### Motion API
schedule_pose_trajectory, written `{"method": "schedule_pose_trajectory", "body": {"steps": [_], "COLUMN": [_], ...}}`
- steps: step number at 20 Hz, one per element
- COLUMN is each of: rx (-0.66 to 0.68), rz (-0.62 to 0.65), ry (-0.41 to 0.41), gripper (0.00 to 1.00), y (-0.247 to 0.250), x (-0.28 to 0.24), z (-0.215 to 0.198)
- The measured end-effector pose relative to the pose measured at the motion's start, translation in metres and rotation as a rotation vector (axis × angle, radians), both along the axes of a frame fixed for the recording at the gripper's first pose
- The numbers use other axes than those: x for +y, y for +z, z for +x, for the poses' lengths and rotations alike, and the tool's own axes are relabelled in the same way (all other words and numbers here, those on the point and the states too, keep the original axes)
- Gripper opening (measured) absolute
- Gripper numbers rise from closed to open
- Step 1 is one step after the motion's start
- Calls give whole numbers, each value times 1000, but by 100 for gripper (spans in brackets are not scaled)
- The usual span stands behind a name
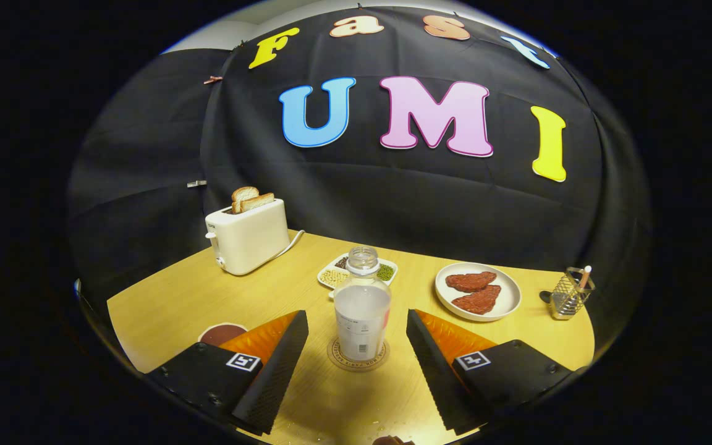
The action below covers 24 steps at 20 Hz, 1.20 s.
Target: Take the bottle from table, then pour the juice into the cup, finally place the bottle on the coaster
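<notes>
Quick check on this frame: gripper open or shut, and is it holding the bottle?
Gripper: open, holding nothing; its fingers stand apart on either side of the bottle, which sits on the coaster, neither finger touching it.

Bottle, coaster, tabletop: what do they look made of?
Bottle: looks like clear plastic, glossy; the milky liquid shows through. It stands between the open fingers of the hand-held gripper.
Coaster: a thin, matte round disc, maybe cork or card.
Tabletop: wood-look, grain lines visible, possibly laminate.
</notes>
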<state>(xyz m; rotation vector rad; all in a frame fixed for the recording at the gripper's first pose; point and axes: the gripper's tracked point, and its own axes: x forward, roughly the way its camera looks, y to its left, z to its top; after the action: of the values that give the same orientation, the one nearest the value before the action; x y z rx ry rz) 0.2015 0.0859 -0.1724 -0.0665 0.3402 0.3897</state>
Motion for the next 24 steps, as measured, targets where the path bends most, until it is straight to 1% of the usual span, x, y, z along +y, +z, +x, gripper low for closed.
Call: {"method": "schedule_pose_trajectory", "body": {"steps": [3,5,6,7,10,12,14,16,18,21,24], "rx": [-3,-26,-24,-26,-89,-128,-146,-150,-165,-180,-174], "rz": [2,-6,4,25,41,44,45,71,82,44,67], "ry": [-11,-46,-74,-84,-149,-159,-199,-221,-229,-242,-234], "gripper": [98,98,98,98,98,98,98,98,98,97,98], "y": [38,64,74,86,122,138,145,150,156,159,166], "x": [-19,-39,-48,-50,-68,-72,-84,-89,-93,-103,-97], "z": [-19,-34,-43,-54,-78,-92,-105,-118,-128,-136,-141]}}
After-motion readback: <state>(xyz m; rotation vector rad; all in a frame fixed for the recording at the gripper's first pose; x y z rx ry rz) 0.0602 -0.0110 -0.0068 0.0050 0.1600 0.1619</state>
